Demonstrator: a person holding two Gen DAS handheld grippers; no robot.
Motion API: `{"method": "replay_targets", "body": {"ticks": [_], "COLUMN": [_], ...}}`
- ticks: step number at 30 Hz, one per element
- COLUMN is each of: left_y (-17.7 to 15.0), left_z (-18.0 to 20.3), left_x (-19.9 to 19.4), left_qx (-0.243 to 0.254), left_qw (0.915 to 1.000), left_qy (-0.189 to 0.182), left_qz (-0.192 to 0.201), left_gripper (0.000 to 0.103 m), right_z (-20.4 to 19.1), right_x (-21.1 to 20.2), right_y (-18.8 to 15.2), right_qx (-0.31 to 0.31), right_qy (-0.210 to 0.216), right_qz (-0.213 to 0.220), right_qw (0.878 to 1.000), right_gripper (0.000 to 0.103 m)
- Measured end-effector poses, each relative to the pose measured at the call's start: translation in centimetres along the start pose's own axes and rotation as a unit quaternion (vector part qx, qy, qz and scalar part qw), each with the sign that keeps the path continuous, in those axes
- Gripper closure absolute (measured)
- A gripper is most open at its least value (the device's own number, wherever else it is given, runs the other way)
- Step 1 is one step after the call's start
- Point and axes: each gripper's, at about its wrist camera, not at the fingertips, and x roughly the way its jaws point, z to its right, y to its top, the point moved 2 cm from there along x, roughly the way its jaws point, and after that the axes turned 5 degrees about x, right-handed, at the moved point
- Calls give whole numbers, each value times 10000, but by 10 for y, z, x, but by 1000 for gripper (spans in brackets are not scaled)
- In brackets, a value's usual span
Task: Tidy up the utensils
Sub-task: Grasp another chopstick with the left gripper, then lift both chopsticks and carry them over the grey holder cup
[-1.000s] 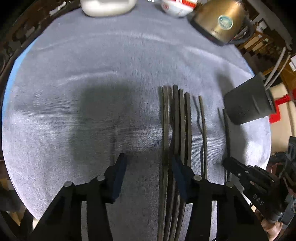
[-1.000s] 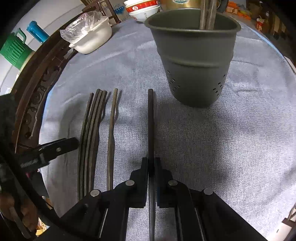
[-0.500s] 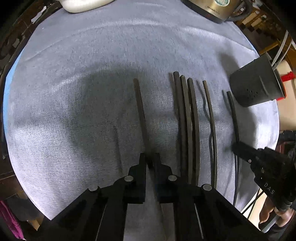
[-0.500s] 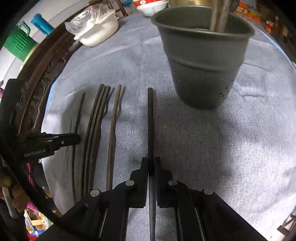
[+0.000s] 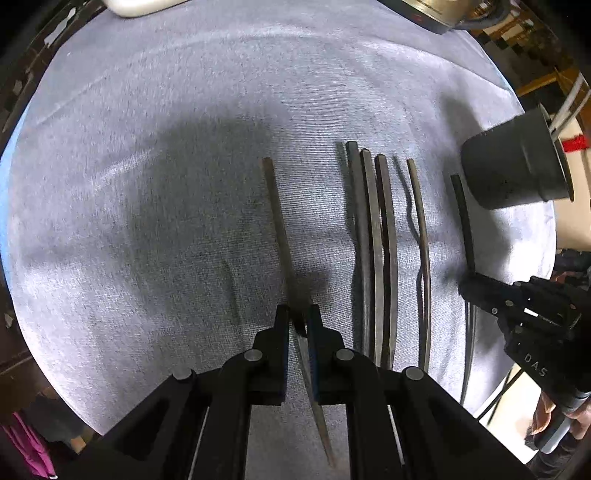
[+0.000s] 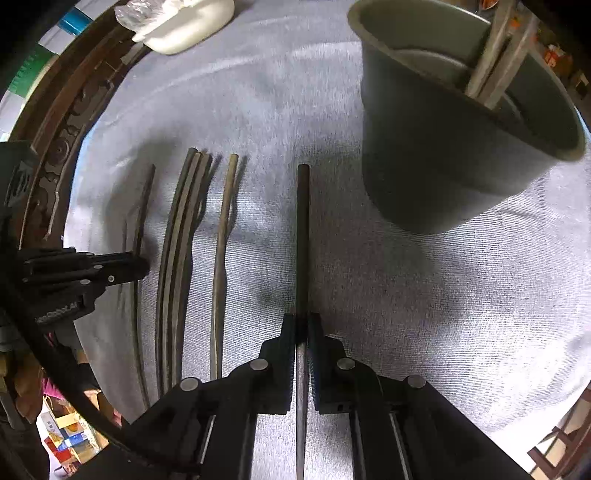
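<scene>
Round table (image 5: 55, 48), grey cloth (image 5: 184, 147); on it loose chopsticks (image 5: 373, 240), dark holder (image 6: 443, 147), white container (image 6: 184, 26).

Both grippers are matte black plastic. The left gripper (image 5: 298, 322) has flat fingers and round silver rivets on its linkage arms. The right gripper (image 6: 303, 325) looks the same, and white letters, perhaps "DAS", mark its body.

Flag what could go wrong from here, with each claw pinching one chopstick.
1. The left claw grips its chopstick off-centre and slanted; it may pivot or slip during the lift.
2. The holder already contains chopsticks; the right claw could jam its chopstick against them.
3. The loose chopsticks lie close by and might get knocked.
</scene>
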Motion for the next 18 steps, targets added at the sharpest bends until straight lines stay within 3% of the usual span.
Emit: {"method": "replay_targets", "body": {"ticks": [6,9,15,18], "left_y": [-2,-9,-31,-40], "left_z": [5,3,-12,-17], "left_x": [0,1,-28,-54], "left_qx": [-41,-151,-404,-558], "left_qw": [9998,9996,9934,9834], "left_qy": [145,-61,-313,-306], "left_qz": [148,226,1030,1701], "left_gripper": [95,97,97,98], "right_z": [-15,-24,-27,-28], "right_x": [6,6,-25,-53], "right_y": [13,12,-15,-31], "right_qx": [-133,-205,49,131], "right_qy": [-418,-554,-95,92], "right_qz": [-243,-116,824,1529], "right_qw": [9987,9982,9965,9881], "right_gripper": [94,96,96,96]}}
